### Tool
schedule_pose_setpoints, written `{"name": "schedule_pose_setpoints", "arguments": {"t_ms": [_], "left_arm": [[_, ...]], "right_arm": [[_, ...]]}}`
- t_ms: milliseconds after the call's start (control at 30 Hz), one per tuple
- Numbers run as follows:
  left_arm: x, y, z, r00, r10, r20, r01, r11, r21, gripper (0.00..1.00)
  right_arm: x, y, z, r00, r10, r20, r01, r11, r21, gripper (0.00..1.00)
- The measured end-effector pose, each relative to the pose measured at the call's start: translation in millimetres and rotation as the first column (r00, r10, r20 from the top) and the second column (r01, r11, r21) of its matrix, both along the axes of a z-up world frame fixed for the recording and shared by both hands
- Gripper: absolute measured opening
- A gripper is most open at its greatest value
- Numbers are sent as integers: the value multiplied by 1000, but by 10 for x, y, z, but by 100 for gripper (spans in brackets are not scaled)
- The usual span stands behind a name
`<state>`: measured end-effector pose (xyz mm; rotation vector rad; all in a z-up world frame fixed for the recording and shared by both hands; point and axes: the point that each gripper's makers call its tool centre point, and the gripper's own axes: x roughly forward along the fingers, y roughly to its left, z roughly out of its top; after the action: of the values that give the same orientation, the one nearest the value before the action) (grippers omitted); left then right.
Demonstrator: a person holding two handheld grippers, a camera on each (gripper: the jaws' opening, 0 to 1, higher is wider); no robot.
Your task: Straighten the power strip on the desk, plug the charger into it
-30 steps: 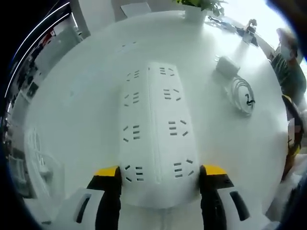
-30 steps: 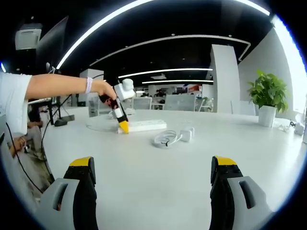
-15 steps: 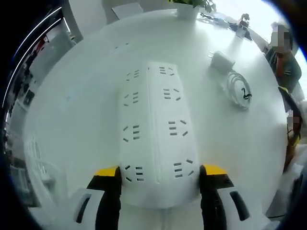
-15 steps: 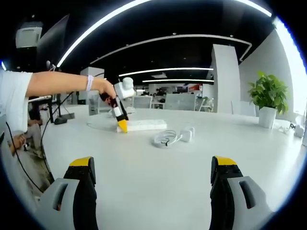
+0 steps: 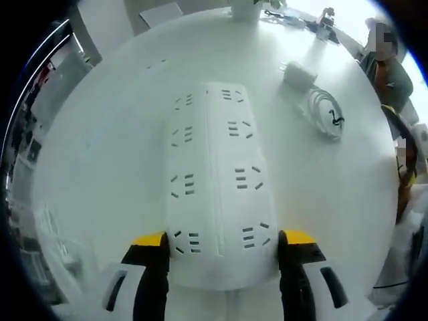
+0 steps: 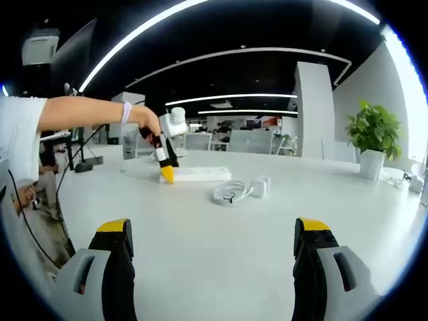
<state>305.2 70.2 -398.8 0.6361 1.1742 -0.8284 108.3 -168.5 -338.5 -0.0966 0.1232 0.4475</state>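
— What has changed on the desk [image 6: 221, 234]?

— My left gripper [image 5: 222, 242], jaws pinching the near end of the power strip [image 5: 214, 180], has swung it a little: the charger [image 5: 299, 72] and its coiled cable [image 5: 324, 120] now sit farther up and to the right of the strip in the left gripper view than a second ago. I judge the straightening under way, not finished.

— And the other hand?

— My right gripper [image 6: 212, 251] hovers with jaws spread wide, holding nothing. The charger lies well ahead of it on the desk, just beside the strip's far end, not yet touched.
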Motion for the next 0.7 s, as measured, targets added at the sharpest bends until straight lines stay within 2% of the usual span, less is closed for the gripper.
{"name": "schedule_pose_setpoints", "arguments": {"t_ms": [700], "left_arm": [[15, 47, 8, 992, -123, -3, 123, 992, 32, 67]], "right_arm": [[-2, 11, -16, 1000, 3, -6, -3, 1000, -2, 100]]}}
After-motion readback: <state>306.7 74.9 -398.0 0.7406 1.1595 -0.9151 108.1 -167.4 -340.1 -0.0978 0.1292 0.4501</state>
